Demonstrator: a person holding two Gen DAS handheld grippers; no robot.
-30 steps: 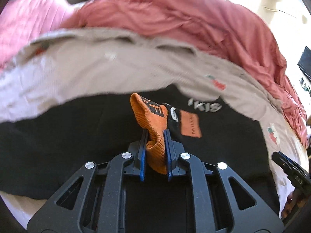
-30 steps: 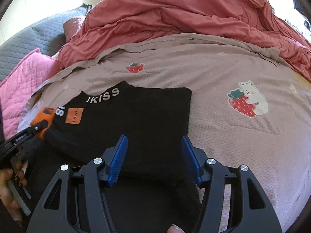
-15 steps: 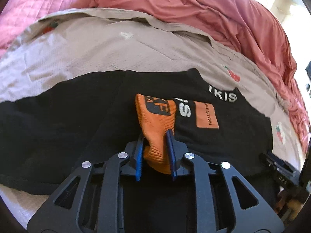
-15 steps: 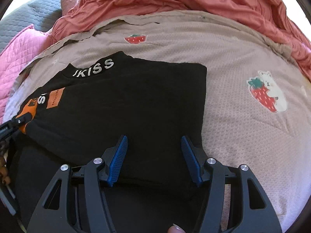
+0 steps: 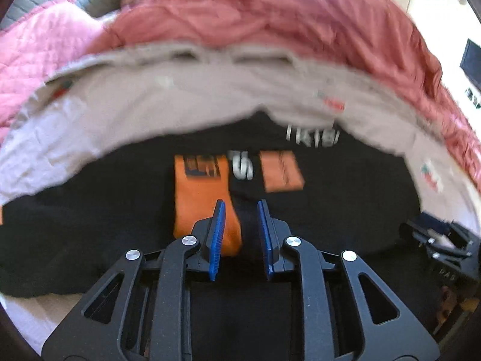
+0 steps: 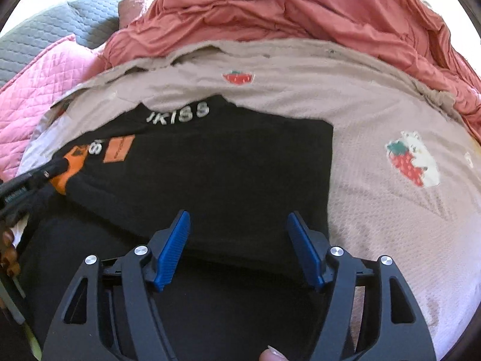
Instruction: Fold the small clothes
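Observation:
A black garment (image 5: 345, 210) with white letters and an orange patch (image 5: 281, 171) lies folded on the bed. Its orange cuff (image 5: 198, 198) lies flat on the black cloth. My left gripper (image 5: 241, 203) stands just over it, jaws a little apart; the cuff's near end reaches between the pads without being pinched. In the right wrist view the garment (image 6: 225, 165) fills the middle, and the left gripper (image 6: 51, 171) touches the cuff (image 6: 75, 156) at the left edge. My right gripper (image 6: 239, 213) hovers over the garment's near edge with its jaws opening and nothing pressed between them.
The garment rests on a beige sheet (image 6: 375, 210) printed with strawberries. A rumpled red duvet (image 6: 300, 9) is heaped behind it. A pink quilted cover (image 6: 39, 84) and a grey one (image 6: 45, 27) lie at the far left. A hand (image 6: 7, 246) shows at the left edge.
The left jaws have parted and the orange cuff, pinched upright before, now lies flat on the garment. The right jaws stand wider, and that gripper has come lower.

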